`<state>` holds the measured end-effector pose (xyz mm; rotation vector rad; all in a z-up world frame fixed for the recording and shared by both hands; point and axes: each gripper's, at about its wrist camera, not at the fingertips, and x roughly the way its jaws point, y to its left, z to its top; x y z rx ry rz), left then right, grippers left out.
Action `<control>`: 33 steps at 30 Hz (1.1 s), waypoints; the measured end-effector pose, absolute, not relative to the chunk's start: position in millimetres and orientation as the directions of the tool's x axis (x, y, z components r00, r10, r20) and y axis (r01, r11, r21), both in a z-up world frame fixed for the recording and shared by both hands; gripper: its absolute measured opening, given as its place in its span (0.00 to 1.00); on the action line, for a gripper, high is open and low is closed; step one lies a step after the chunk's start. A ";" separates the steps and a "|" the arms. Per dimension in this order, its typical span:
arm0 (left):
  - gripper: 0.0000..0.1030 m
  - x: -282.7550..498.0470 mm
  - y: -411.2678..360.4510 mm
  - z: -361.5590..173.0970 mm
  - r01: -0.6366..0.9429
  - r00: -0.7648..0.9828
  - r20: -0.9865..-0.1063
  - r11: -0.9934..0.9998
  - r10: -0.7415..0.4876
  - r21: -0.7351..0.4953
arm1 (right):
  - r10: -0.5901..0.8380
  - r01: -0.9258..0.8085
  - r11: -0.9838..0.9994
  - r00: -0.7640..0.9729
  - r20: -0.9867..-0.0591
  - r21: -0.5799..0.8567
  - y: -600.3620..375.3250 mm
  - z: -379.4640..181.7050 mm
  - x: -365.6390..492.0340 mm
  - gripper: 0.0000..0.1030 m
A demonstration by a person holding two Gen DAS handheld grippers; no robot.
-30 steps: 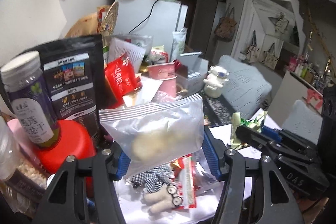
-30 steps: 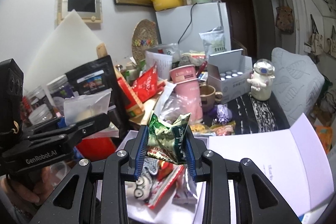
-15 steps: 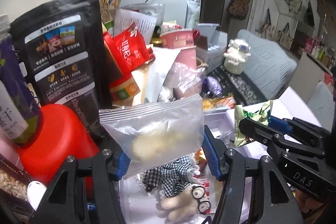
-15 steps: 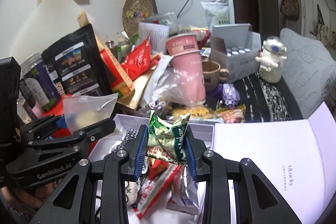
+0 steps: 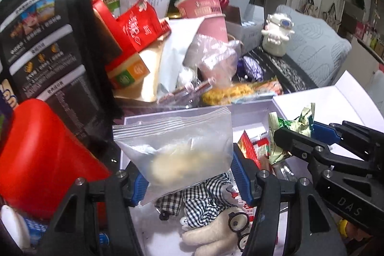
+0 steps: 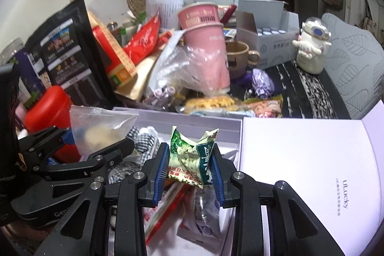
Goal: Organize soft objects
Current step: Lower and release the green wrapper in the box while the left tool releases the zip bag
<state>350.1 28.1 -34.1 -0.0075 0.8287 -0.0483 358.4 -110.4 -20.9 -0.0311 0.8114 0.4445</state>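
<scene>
On my far left stands a red container point(image 5: 45, 150), with a black pouch point(image 5: 50, 40) upright behind it. Next comes my left gripper point(image 5: 187, 178): its jaws are spread fairly wide and closed onto a clear zip bag point(image 5: 177, 148) with something pale and lumpy inside. The bag sits upright between the blue pads, its lower corners pinched by them and its sealed top edge sticking up well above the fingertips. In the right wrist view that same bag point(image 6: 100, 128) hangs over the left end of the open white box point(image 6: 192, 121).

Below the bag, inside the box, lies a plush toy point(image 5: 211, 224) in checked cloth with round glasses, and red snack packets point(image 5: 249, 150) lie just beside it.

Further right, my right gripper point(image 6: 189, 167) is closed to a narrow gap on a crumpled green-and-white packet point(image 6: 192, 155). The packet is squeezed between the blue pads, its twisted top corners poking up past the fingertips. It hangs above the box's right half, over more packets lying inside.

To the right of the box lies its white lid point(image 6: 307, 164), flat and touching the box's edge. Behind everything stand a pink cup point(image 6: 206, 40) and a white figurine point(image 6: 312, 47).
</scene>
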 end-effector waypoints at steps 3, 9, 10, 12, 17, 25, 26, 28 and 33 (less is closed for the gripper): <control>0.58 354.5 26.7 -42.6 0.045 0.656 -0.753 0.999 -0.044 -0.019 | 0.354 -0.390 0.912 0.593 -0.723 0.126 -108.8 -28.6 360.8 0.32; 0.58 358.1 26.6 -50.8 0.039 0.642 -0.766 0.999 -0.032 -0.008 | 0.323 -0.379 0.919 0.566 -0.758 0.108 -105.2 -43.1 367.7 0.32; 0.59 358.3 26.6 -51.4 0.038 0.639 -0.769 0.999 -0.030 -0.007 | 0.317 -0.377 0.920 0.562 -0.764 0.105 -105.0 -45.8 368.5 0.33; 0.59 358.4 26.1 -52.4 0.036 0.636 -0.771 0.999 -0.026 -0.004 | 0.317 -0.376 0.921 0.561 -0.765 0.106 -105.4 -47.0 368.5 0.34; 0.60 361.5 20.8 -55.7 0.039 0.623 -0.783 0.999 -0.002 0.028 | 0.295 -0.376 0.923 0.565 -0.771 0.078 -104.6 -44.4 366.8 0.34; 0.62 353.9 18.2 -45.7 0.015 0.628 -0.779 1.000 0.011 0.026 | 0.283 -0.371 0.927 0.588 -0.758 0.058 -112.1 -31.3 359.1 0.48; 0.63 351.9 17.4 -44.5 0.012 0.632 -0.774 0.999 0.016 0.030 | 0.282 -0.368 0.928 0.594 -0.753 0.057 -114.0 -28.5 357.1 0.48; 0.67 347.6 15.3 -41.4 0.013 0.645 -0.764 0.999 0.026 0.045 | 0.270 -0.356 0.933 0.608 -0.747 0.047 -117.3 -24.0 354.2 0.48; 0.75 341.2 13.7 -27.7 0.000 0.671 -0.740 0.998 0.048 0.065 | 0.261 -0.344 0.938 0.632 -0.730 0.037 -122.7 -11.9 346.1 0.48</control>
